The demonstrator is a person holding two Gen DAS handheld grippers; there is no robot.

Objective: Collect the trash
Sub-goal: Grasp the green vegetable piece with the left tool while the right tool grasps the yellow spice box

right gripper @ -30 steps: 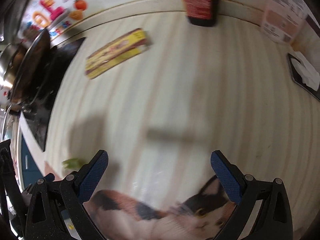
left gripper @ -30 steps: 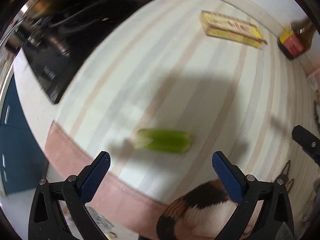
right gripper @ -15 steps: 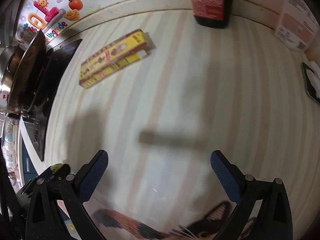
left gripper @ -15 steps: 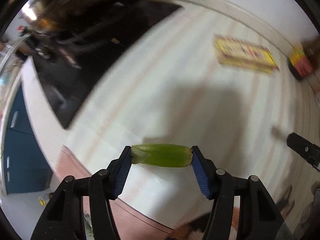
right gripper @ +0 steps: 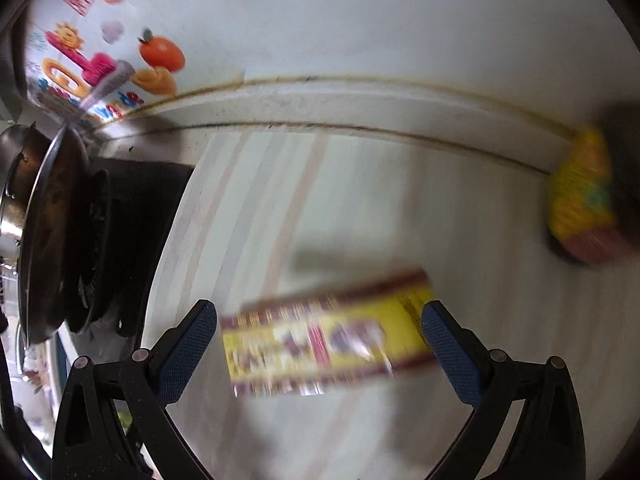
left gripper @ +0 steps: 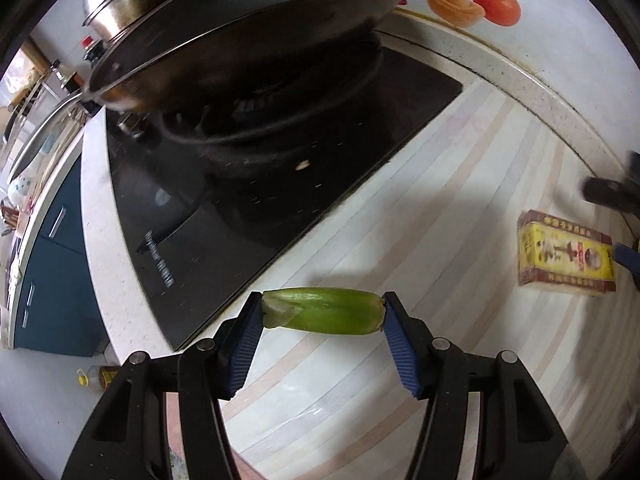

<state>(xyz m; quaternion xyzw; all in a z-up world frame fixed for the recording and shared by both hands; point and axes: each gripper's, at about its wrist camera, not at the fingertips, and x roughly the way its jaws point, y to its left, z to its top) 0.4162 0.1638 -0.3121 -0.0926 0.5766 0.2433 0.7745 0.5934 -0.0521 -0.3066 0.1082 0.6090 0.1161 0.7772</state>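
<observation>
My left gripper (left gripper: 323, 312) is shut on a green vegetable scrap (left gripper: 324, 311), holding it end to end above the striped counter beside the stove. A yellow and maroon box (left gripper: 566, 258) lies flat on the counter to the right. In the right wrist view the same box (right gripper: 324, 346) is blurred and lies between the open fingers of my right gripper (right gripper: 316, 344), with gaps on both sides. Part of the right gripper (left gripper: 626, 256) shows at the box's right end in the left wrist view.
A black cooktop (left gripper: 248, 200) with a large dark wok (left gripper: 248, 36) fills the left. A dark bottle with a yellow and red label (right gripper: 584, 204) stands at the back right by the wall. The counter edge and blue cabinets (left gripper: 52, 264) are at far left.
My left gripper closed on the green scrap and lifted it, swinging toward the stove. My right gripper moved forward across the counter until its open fingers straddle the yellow box.
</observation>
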